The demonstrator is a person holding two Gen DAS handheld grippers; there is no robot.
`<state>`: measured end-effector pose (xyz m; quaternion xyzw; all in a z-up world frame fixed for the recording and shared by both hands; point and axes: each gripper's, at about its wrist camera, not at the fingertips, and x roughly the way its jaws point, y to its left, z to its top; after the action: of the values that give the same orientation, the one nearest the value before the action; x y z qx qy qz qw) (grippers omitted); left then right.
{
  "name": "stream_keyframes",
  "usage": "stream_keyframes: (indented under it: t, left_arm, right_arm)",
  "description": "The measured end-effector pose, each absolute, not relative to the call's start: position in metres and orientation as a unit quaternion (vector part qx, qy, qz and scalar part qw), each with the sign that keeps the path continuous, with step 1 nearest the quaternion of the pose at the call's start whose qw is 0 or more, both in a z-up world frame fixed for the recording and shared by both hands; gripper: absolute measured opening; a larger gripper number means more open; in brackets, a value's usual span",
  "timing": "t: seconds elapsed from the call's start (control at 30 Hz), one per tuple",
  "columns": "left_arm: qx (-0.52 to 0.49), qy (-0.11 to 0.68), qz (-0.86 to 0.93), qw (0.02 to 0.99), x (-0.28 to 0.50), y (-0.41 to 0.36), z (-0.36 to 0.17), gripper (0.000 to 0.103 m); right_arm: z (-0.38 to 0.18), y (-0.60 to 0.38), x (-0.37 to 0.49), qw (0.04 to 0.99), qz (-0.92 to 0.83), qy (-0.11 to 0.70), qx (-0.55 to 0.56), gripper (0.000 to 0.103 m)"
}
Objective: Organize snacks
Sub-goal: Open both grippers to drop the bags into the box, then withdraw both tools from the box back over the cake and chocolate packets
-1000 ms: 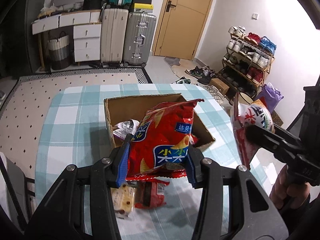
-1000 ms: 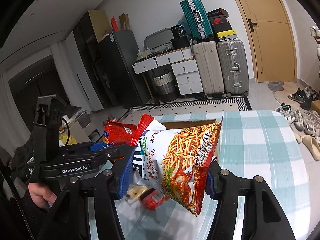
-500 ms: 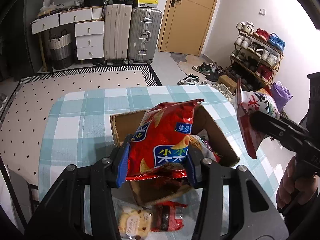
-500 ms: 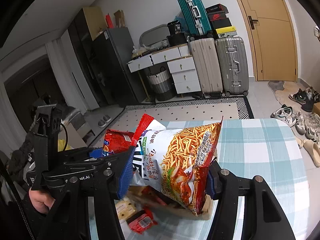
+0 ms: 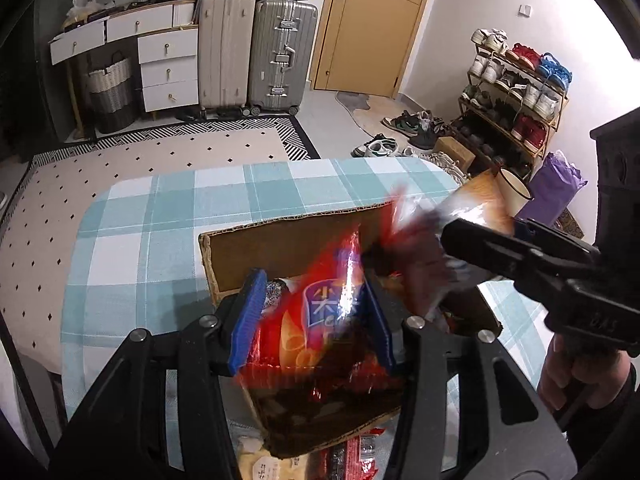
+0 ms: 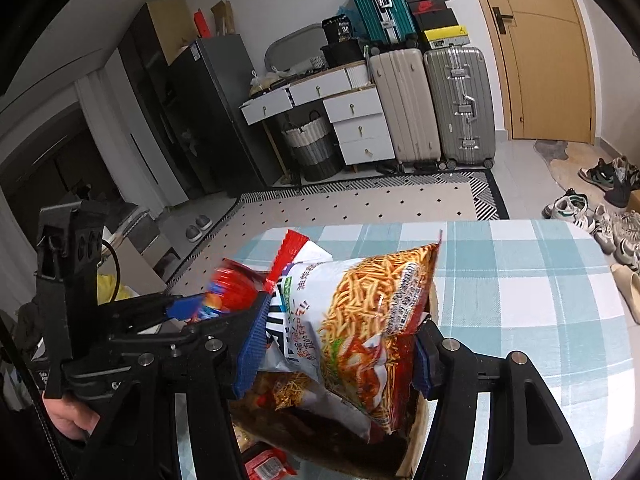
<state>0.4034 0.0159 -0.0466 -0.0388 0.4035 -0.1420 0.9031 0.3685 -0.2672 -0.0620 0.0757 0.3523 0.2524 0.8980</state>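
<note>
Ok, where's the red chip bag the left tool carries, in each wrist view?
Left wrist: the red chip bag is low centre, blurred, between the left tool's blue pads, over the cardboard box.
Right wrist: it is at left of centre, behind the noodle-snack bag.
Shared landmark: the silver suitcase beside the door.

Black plastic tongs (image 5: 310, 320), blue ribbed pads (image 5: 249, 320), silver screws; second tongs (image 6: 336, 344) identical.
</note>
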Motion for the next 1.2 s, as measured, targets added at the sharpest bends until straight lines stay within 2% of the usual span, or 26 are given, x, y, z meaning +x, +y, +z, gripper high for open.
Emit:
stream_keyframes:
  t: [0.07, 0.13, 0.37, 0.6, 0.77, 0.83, 1.07, 1.2]
  left_arm:
    - [-0.038, 0.402, -0.142, 0.904, 0.403, 0.017, -0.048, 0.058]
    - [-0.033, 0.394, -0.130, 0.909, 0.402, 0.020, -0.046, 0.066]
    - [-0.026, 0.386, -0.125, 0.914, 0.386, 0.023, -0.034, 0.068]
    - [-0.023, 0.368, -0.116, 0.922, 0.359, 0.023, -0.016, 0.072]
    - [-0.005, 0.343, -0.099, 0.934, 0.328, 0.023, 0.002, 0.073]
    - [-0.006, 0.339, -0.094, 0.936, 0.319, 0.024, 0.007, 0.081]
    - [-0.006, 0.329, -0.080, 0.941, 0.280, 0.029, 0.023, 0.085]
    - [-0.008, 0.322, -0.072, 0.944, 0.254, 0.034, 0.029, 0.095]
  right_arm:
    - [-0.066, -0.266, 0.371, 0.901, 0.242, 0.354, 0.063, 0.063]
    - [-0.069, -0.268, 0.369, 0.906, 0.232, 0.350, 0.053, 0.070]
    - [-0.057, -0.284, 0.354, 0.917, 0.230, 0.320, 0.051, 0.071]
    - [-0.031, -0.286, 0.318, 0.927, 0.235, 0.290, 0.037, 0.076]
    - [-0.017, -0.280, 0.286, 0.933, 0.238, 0.268, 0.020, 0.084]
    - [-0.012, -0.277, 0.273, 0.934, 0.242, 0.262, 0.010, 0.085]
    - [0.005, -0.269, 0.231, 0.939, 0.245, 0.240, -0.002, 0.090]
    - [0.012, -0.268, 0.206, 0.942, 0.249, 0.224, -0.003, 0.092]
